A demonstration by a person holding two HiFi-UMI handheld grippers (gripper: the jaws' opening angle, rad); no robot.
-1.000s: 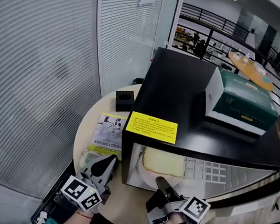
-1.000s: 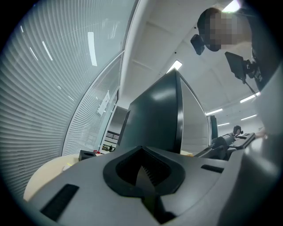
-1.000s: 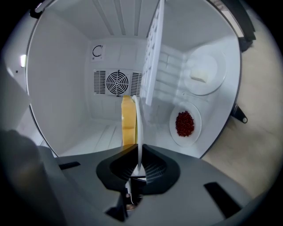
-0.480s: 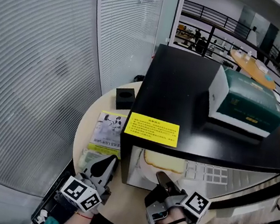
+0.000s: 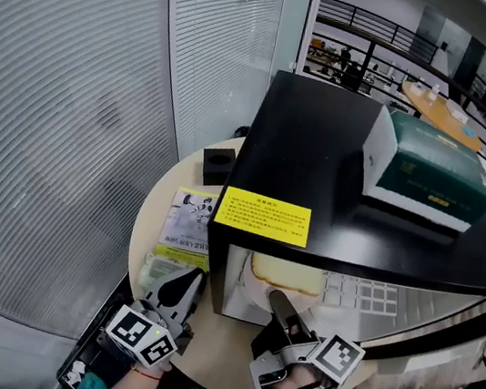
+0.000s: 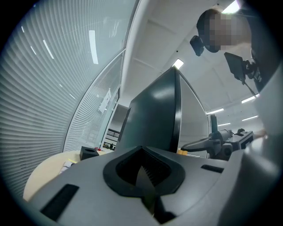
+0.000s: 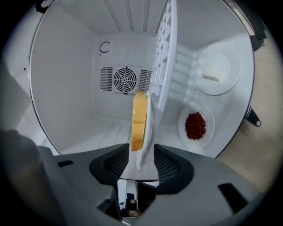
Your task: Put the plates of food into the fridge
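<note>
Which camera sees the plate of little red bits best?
The right gripper view: the plate of red bits lies in full sight inside the fridge. The head view and left gripper view do not show it.

Left tool (image 5: 191, 280): low at left, roughly level, jaws closed together, nothing between. Right tool (image 5: 280, 302): level, rolled onto its side, jaws just opened; pads stand clear either side of the plate (image 7: 147, 132) rim.
</note>
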